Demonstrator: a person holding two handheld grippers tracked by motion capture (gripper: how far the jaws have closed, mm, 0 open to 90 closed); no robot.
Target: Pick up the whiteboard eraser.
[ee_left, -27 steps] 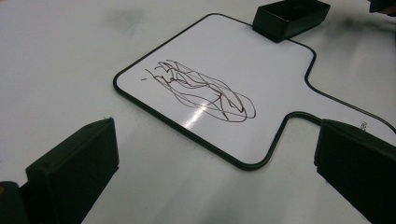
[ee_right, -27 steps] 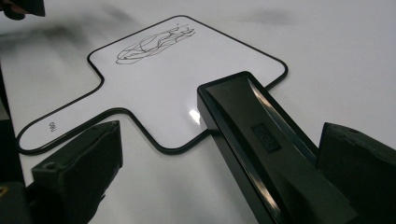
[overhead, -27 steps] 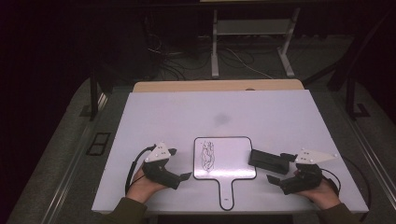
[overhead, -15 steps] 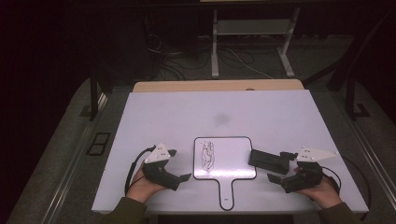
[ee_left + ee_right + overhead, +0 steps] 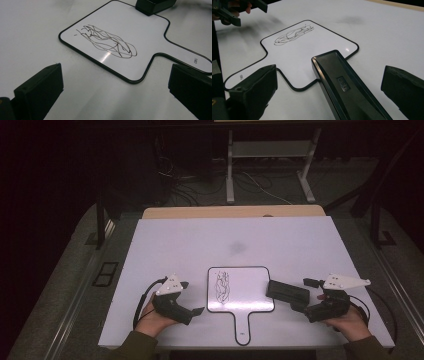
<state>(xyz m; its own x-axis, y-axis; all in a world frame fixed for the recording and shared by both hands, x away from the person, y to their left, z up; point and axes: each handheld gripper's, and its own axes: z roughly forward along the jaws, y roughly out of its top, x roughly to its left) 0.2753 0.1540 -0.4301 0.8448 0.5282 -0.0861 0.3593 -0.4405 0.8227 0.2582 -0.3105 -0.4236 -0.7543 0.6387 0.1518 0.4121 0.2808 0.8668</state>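
Note:
A small white paddle-shaped whiteboard point(image 5: 250, 292) lies near the table's front edge, handle toward me, with a black scribble point(image 5: 221, 286) on its left half. A black eraser point(image 5: 287, 291) rests on the board's right edge. My right gripper point(image 5: 302, 294) is open around the eraser's near end. In the right gripper view the eraser point(image 5: 347, 82) runs between the two jaws, and both pads stand clear of it. My left gripper point(image 5: 192, 297) is open just left of the board. Bare table lies between its jaws, with the scribble point(image 5: 107, 41) ahead.
The white table top point(image 5: 230, 240) stretches far behind the board, with a faint grey smudge point(image 5: 236, 248) mid-table. A wooden strip point(image 5: 235, 212) runs along the back edge. Beyond it are a dark floor, cables and a metal stand point(image 5: 270, 155).

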